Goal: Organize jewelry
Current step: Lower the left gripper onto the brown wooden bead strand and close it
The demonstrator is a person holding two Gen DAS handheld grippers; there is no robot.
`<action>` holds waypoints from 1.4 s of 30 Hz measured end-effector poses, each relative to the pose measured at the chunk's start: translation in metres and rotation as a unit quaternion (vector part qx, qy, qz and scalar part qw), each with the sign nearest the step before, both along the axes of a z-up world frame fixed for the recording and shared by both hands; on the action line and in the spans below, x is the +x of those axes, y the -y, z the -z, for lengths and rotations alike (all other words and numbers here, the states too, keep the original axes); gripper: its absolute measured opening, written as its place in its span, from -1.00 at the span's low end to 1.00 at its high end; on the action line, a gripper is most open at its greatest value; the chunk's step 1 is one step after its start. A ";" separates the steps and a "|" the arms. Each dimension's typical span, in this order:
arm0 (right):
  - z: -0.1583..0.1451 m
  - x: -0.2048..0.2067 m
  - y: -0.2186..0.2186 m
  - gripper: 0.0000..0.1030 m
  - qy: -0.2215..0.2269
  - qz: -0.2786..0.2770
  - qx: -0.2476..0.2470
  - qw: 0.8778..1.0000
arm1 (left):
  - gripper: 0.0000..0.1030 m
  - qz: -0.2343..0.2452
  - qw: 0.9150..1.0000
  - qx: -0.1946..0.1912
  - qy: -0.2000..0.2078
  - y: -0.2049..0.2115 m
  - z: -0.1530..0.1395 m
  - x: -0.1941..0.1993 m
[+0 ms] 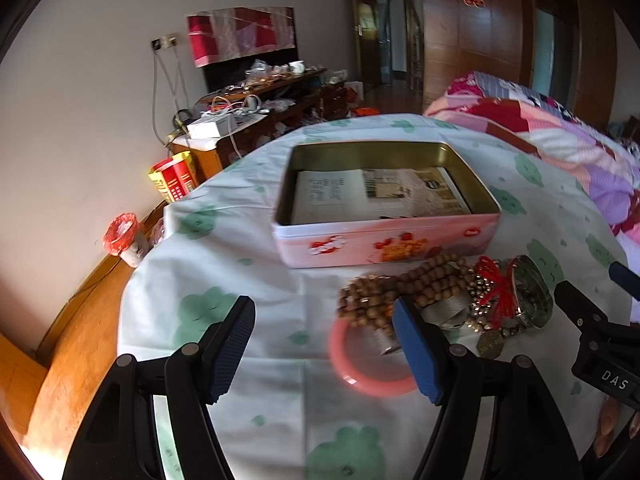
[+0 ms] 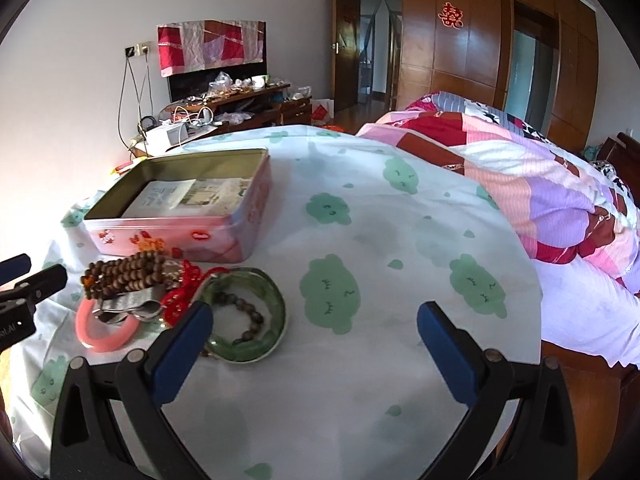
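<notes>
Spread over the cloud-print cloth (image 2: 360, 240), the jewelry pile (image 1: 440, 300) is sitting unsorted beside the pink tin (image 1: 384, 204), while left gripper (image 1: 324, 356) and right gripper (image 2: 316, 344) are hovering open, gripping nothing.

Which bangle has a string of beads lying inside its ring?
The green bangle: a dark bead string curls inside it. The pink bangle only has the silver band and wooden beads lying across its far edge.

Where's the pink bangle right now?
The pink bangle lies on the cloth at the jewelry pile's near left edge, partly under the wooden beads, before the pink tin.
</notes>
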State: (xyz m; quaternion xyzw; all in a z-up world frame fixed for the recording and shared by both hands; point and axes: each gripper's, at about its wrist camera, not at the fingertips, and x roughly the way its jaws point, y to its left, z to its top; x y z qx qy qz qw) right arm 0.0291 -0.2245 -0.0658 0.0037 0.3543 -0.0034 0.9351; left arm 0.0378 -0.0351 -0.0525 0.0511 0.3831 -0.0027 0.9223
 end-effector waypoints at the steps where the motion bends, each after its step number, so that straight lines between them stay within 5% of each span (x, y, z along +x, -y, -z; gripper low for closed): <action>1: 0.001 0.002 0.000 1.00 -0.001 0.001 0.000 1.000 | 0.39 0.007 1.000 0.000 -0.001 0.004 0.002 0.002; 7: 0.002 0.003 0.001 1.00 -0.003 -0.001 -0.003 1.000 | 0.36 0.032 0.999 -0.012 -0.023 0.016 0.021 0.018; 9: 0.002 0.003 0.001 1.00 -0.002 -0.003 -0.007 1.000 | -0.30 0.043 0.998 -0.032 -0.031 0.014 0.023 0.019; 11: 0.003 0.003 0.000 1.00 -0.001 -0.007 -0.012 1.000 | -0.55 0.052 0.997 -0.048 -0.030 0.012 0.021 0.017; 12: 0.003 0.004 -0.001 1.00 0.000 -0.008 -0.013 1.000 | -1.00 0.059 0.997 -0.050 -0.028 0.012 0.019 0.015; 21: 0.001 0.008 -0.009 1.00 0.006 -0.035 -0.018 0.999 | -1.00 0.087 0.994 -0.061 0.021 0.012 -0.012 -0.001; 25: 0.000 0.011 -0.011 1.00 0.008 -0.039 -0.022 0.999 | -0.99 0.074 0.996 -0.043 0.008 0.010 -0.005 0.006; 26: 0.000 0.011 -0.012 1.00 0.007 -0.040 -0.023 0.999 | -0.77 0.066 0.997 -0.037 0.002 0.011 -0.002 0.010; 27: 0.001 0.011 -0.013 1.00 0.006 -0.040 -0.024 0.999 | -0.16 0.061 0.998 -0.031 0.000 0.011 0.001 0.012; 29: 0.003 0.011 -0.015 1.00 0.002 -0.042 -0.029 0.999 | 0.41 0.055 0.998 -0.032 0.018 0.009 0.000 0.009; 30: 0.005 0.011 -0.017 1.00 0.000 -0.044 -0.033 0.999 | 0.46 0.056 0.997 -0.038 0.037 0.009 -0.003 0.007; 37: 0.004 0.009 -0.017 1.00 0.004 -0.046 -0.037 0.998 | 0.45 0.060 0.997 -0.040 0.003 0.011 0.013 0.028; 41: 0.005 0.010 -0.017 1.00 0.002 -0.047 -0.035 0.998 | -0.61 0.074 0.995 -0.067 -0.031 0.010 0.025 0.038; 42: 0.005 0.011 -0.017 1.00 0.001 -0.048 -0.034 0.998 | -0.69 0.079 0.994 -0.069 -0.029 0.011 0.024 0.036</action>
